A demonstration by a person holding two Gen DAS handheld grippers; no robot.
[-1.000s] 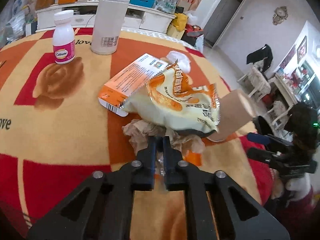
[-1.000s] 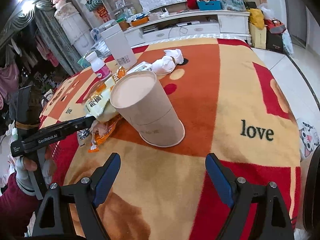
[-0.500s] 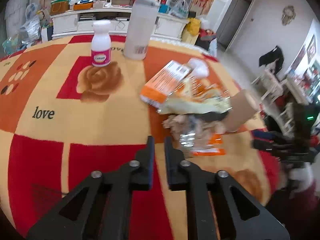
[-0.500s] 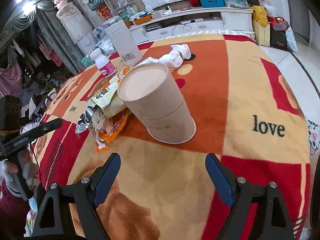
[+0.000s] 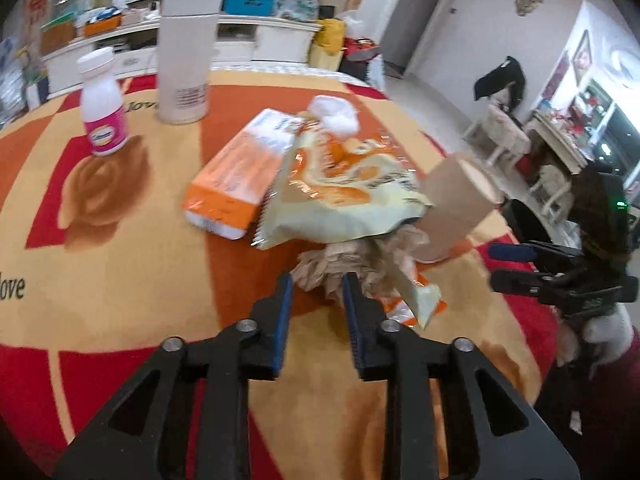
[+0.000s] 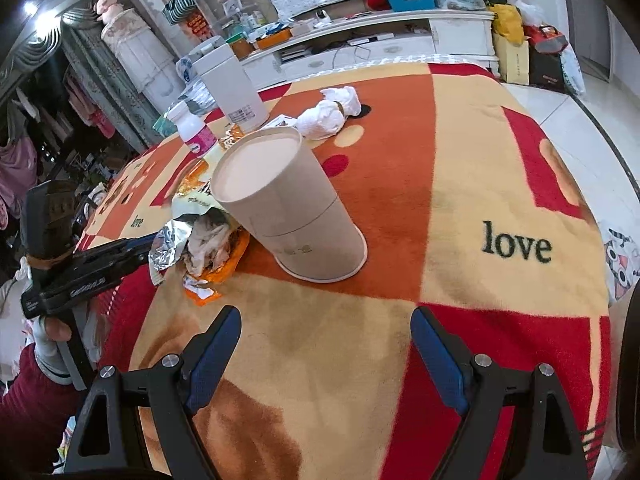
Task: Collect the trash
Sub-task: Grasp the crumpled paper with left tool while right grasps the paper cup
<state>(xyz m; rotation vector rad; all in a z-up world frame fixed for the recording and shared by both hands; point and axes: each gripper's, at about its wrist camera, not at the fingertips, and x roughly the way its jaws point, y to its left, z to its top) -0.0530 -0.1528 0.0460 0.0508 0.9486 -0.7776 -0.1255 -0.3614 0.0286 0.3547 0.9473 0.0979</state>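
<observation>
With its fingers parted narrowly, the left gripper [image 5: 316, 280] sits low over the table [image 5: 120, 264], tips right at the crumpled brown paper [image 5: 352, 264] but not closed on it. Just past that, the yellow snack bag [image 5: 340, 196] lies over the paper, an orange wrapper [image 5: 404, 312] poking out beside it. Next along, the orange-and-white box [image 5: 236, 176] lies flat, touching the bag. Over on the right, the right gripper [image 6: 326, 344] hangs wide apart and holding nothing, short of the upside-down cardboard tube [image 6: 288, 204]. Beyond lies a white wad [image 6: 332, 112]. Toward the far edge stand the pink-labelled bottle [image 5: 102, 104] and tall white canister [image 5: 186, 52].
</observation>
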